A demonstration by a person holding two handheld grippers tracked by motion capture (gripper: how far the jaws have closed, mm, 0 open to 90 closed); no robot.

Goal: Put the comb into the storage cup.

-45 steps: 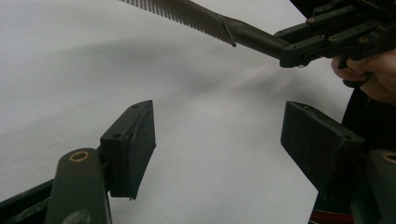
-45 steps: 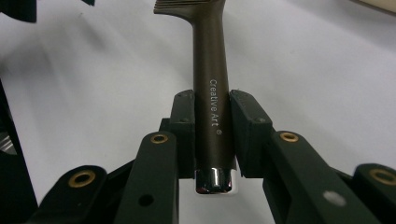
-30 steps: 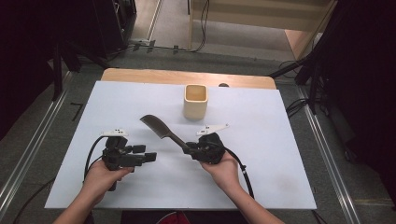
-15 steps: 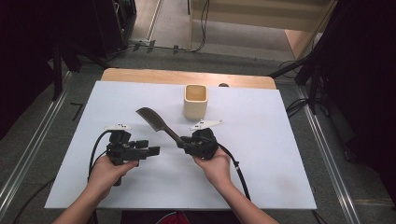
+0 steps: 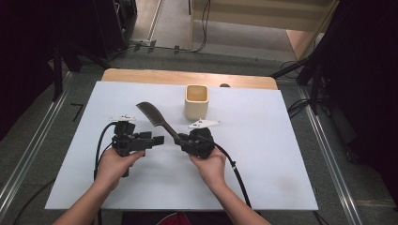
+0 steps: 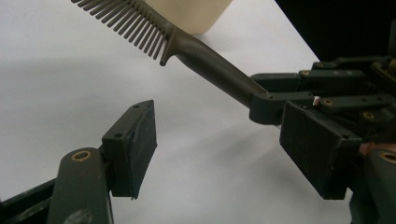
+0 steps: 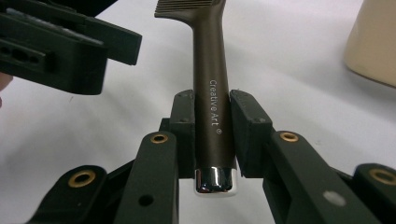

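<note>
A dark brown comb [image 5: 156,117] slants up and to the left above the white table, teeth end farthest from me. My right gripper [image 5: 181,141] is shut on the comb's handle [image 7: 212,93] near its chrome end, with a pad on each side of it. My left gripper [image 5: 158,139] points right toward that handle, open, with nothing between its pads [image 6: 137,144]. In the left gripper view the comb [image 6: 210,60] crosses above the open jaws, held by the right gripper [image 6: 299,93]. The left gripper [image 7: 70,46] appears at the upper left of the right gripper view.
A cream square cup [image 5: 196,101] stands upright just beyond the grippers, a little right of the comb. The white sheet [image 5: 263,154] covers the table, with a wooden strip [image 5: 187,77] at its far edge. Dark floor and cables surround the table.
My left gripper has moved right and a little away from me, closer to the comb's handle. The comb stays in the right gripper, its teeth end slightly farther up the table.
</note>
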